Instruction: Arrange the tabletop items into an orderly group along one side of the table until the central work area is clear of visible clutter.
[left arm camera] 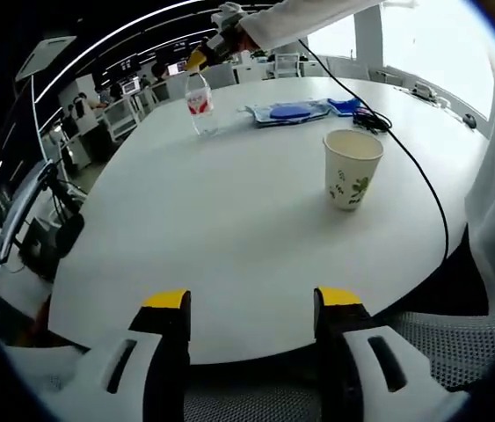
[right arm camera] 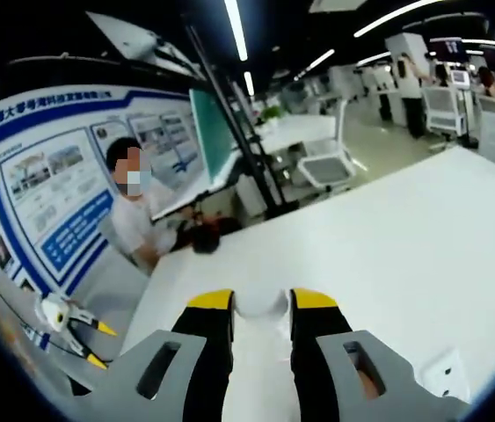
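The right gripper (right arm camera: 261,303) is clamped on the white cap of the water bottle (left arm camera: 200,103), which stands at eleven o'clock on the surface (left arm camera: 229,220), seemingly to shift it toward the blue packets (left arm camera: 291,112) beside it. The left gripper (left arm camera: 251,308) waits with jaws apart, the paper cup (left arm camera: 351,169) at one o'clock.

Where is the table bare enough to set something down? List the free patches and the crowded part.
Free: the wide stretch between the left gripper and the paper cup, and the table's left side below the water bottle. Crowded: the far edge, with bottle, blue items and black cable.
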